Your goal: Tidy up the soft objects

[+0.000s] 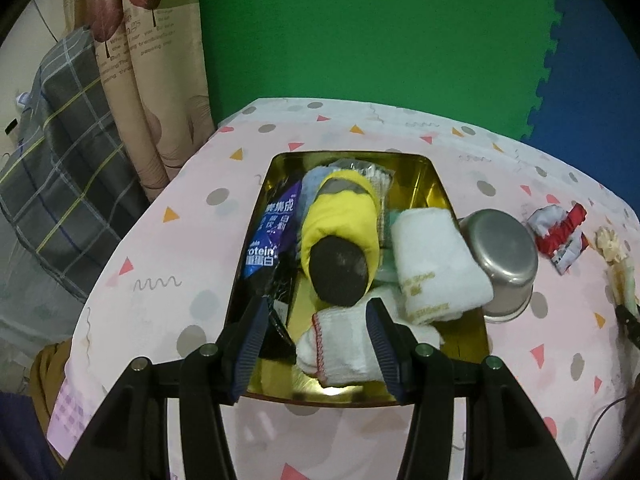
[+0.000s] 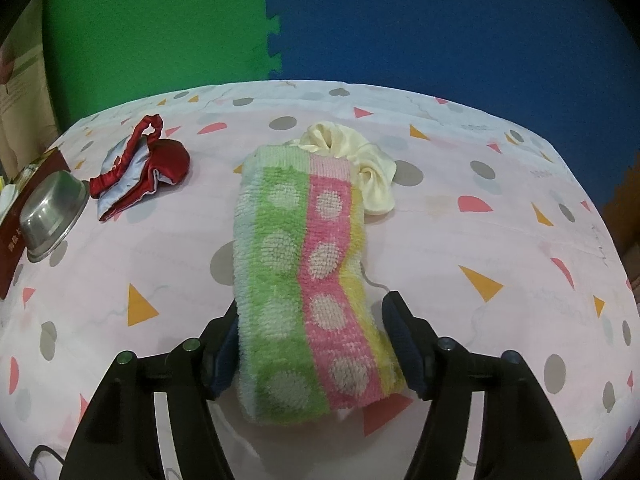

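1. On the pink tablecloth (image 2: pixel 460 240), printed with grey dots and orange and red triangles: a folded terry towel (image 2: pixel 308 280) in green, pink and yellow stripes with pale dots, lying lengthwise away from the right wrist camera.
2. Right gripper (image 2: pixel 310 340): jaws apart, one on each side of the towel's near end; the left pad is hidden behind the pile, the right pad stands just clear of the yellow edge. No firm grip is visible.
3. Cream satin scrunchie (image 2: pixel 360 156): glossy, gathered, touching the towel's far end and partly hidden by it.
4. Red and pale-blue satin cloth (image 2: pixel 136 172): crumpled, well left of the towel.
5. Steel bowl (image 1: pixel 504 256): dull metal, tipped on its side just beside the tin.
6. Gold tin (image 1: pixel 436 184): rectangular, mirror-like inside, filled with soft items.
7. Contents: rolled yellow sock with a dark toe (image 1: pixel 340 252); rolled white towel (image 1: pixel 436 264) against the right wall; white knit glove with red stitching (image 1: pixel 340 352) at the near end; dark blue sachet (image 1: pixel 268 240) along the left wall. Items beneath are too covered to identify.
8. Left gripper (image 1: pixel 316 344): jaws wide apart above the tin's near end, the glove seen between them, nothing clamped.
9. Behind the table: green and blue foam mats (image 2: pixel 276 20), interlocked.
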Tool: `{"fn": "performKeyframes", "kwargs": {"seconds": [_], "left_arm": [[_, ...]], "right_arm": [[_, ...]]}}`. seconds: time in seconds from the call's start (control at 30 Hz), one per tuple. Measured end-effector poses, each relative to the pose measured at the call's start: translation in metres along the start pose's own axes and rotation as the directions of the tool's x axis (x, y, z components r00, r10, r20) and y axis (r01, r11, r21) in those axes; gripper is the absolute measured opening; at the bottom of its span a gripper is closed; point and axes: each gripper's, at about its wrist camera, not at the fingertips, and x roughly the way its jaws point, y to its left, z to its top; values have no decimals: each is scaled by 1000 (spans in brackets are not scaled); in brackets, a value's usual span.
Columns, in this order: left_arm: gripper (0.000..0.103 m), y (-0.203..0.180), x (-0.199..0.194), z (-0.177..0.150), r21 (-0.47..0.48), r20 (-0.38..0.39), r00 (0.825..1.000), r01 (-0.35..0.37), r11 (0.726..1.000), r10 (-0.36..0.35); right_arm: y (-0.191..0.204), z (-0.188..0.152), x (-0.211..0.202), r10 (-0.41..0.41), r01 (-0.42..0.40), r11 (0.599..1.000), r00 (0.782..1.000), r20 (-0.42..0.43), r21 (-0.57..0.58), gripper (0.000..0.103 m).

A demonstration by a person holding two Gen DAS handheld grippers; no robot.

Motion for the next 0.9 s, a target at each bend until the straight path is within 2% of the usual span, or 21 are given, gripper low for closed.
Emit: {"fn": "performKeyframes", "kwargs": {"seconds": [0.17,0.3,0.47,0.9], "left_arm": [[52,0,4,-5,-5,-3,1000,-1,1000,1],[52,-1,5,-8,5,8,1000,-10,1000,10],[52,3,2,-12,2,33,999,-16,1000,16],[52,8,1,-14,-6,44,999,0,1000,0]], "right_arm": [[7,1,-2,-28,28,999,1000,-1,-24,47],[12,3,-3,-50,50,998,999,-10,-32,43],[18,7,-9,-63,63,998,998,-7,-27,32],[40,14,-25,-28,28,1000,1000,-2,-15,30]]}}
